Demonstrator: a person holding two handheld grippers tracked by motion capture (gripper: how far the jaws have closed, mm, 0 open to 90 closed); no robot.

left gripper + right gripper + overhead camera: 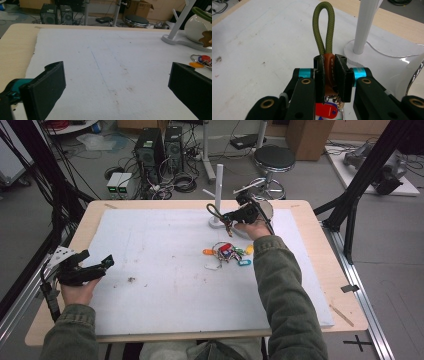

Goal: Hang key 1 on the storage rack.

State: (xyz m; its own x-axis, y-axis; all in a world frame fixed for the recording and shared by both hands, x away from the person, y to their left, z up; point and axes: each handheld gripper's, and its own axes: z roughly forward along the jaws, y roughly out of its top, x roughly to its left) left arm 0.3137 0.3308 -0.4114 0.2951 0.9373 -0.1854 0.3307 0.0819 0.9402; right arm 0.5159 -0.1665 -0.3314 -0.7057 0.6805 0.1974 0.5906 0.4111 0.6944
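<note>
The right gripper (329, 75) has its jaws clenched on the brown leather tab of a keychain (329, 72), its green cord loop (323, 27) upright beside the white stand (218, 195). The left gripper (92, 265) hovers released over the counter (150, 250).

A mat (165, 270) covers most of the desk (320, 270). A stand (218, 195) rises at the mat's far edge, right of centre. The right tool (225, 218) is just right of the stand, above the mat, clamped on a key strap (325, 35). A bunch of keys (227, 253) lies nearer the person than the stand. The left tool (95, 260), its jaws wide apart, sits at the mat's left edge, well apart from the keys.
</note>
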